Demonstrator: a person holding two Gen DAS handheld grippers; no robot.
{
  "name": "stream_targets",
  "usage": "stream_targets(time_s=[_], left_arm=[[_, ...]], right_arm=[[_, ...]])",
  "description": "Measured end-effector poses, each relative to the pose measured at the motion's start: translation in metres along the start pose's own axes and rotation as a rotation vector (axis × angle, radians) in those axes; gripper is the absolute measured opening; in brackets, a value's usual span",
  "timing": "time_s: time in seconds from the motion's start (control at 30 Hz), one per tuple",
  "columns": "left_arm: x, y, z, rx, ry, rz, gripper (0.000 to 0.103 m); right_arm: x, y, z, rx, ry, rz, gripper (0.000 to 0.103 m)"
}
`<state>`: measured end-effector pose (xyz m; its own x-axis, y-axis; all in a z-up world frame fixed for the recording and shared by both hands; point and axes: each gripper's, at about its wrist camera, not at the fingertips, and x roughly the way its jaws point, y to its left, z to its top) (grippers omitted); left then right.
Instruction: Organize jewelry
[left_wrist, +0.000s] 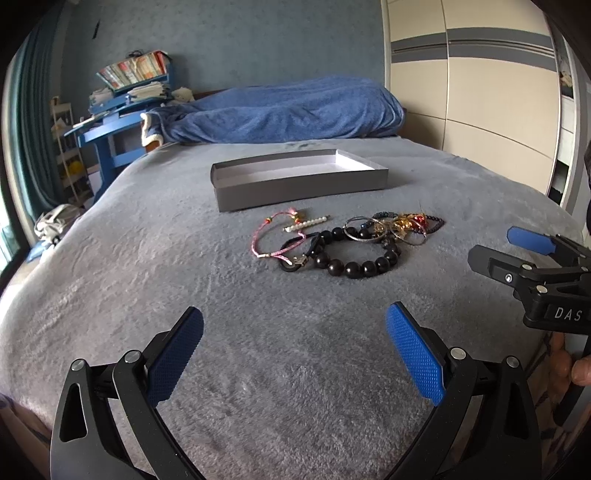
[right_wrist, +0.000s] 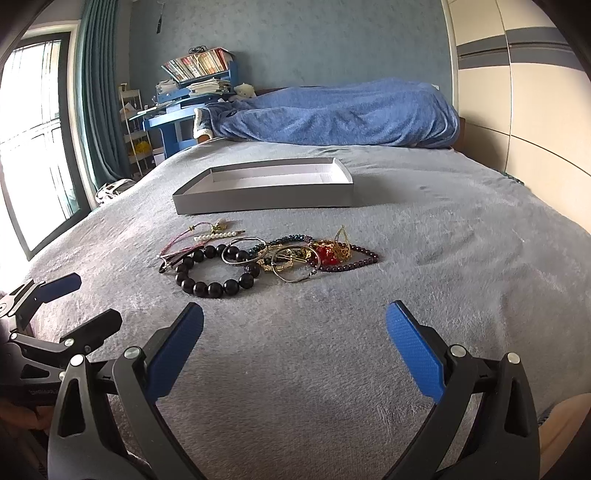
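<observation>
A pile of jewelry lies on the grey bedspread: a black bead bracelet (left_wrist: 360, 264) (right_wrist: 216, 284), a pink cord bracelet (left_wrist: 264, 240) (right_wrist: 177, 240), a pearl clip (left_wrist: 306, 224) (right_wrist: 218, 235), silver bangles (left_wrist: 364, 230) (right_wrist: 245, 253) and gold, red and dark bead pieces (left_wrist: 410, 223) (right_wrist: 338, 251). An empty grey shallow box (left_wrist: 299, 186) (right_wrist: 264, 197) stands just behind the pile. My left gripper (left_wrist: 295, 332) is open and empty, short of the pile. My right gripper (right_wrist: 295, 332) is open and empty too; it also shows at the right of the left wrist view (left_wrist: 495, 245).
A rumpled blue blanket (left_wrist: 280, 110) (right_wrist: 332, 114) lies at the head of the bed. A blue desk with books (left_wrist: 122, 107) (right_wrist: 184, 96) stands at the far left. A wardrobe (left_wrist: 472, 92) lines the right side. A window (right_wrist: 29, 140) is on the left.
</observation>
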<state>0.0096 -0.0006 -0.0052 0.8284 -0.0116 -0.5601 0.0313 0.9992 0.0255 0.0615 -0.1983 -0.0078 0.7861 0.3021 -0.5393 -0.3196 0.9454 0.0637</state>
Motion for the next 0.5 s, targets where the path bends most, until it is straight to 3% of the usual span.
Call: stream_targets(time_s=[0.17, 0.5], left_arm=[[0.005, -0.003, 0.009, 0.024, 0.003, 0.054, 0.098], [0.033, 0.013, 0.037, -0.011, 0.091, 0.030, 0.098]], right_arm=[[0.003, -0.006, 0.004, 0.031, 0.024, 0.000, 0.098], [0.018, -0.014, 0.021, 0.035, 0.096, -0.013, 0.098]])
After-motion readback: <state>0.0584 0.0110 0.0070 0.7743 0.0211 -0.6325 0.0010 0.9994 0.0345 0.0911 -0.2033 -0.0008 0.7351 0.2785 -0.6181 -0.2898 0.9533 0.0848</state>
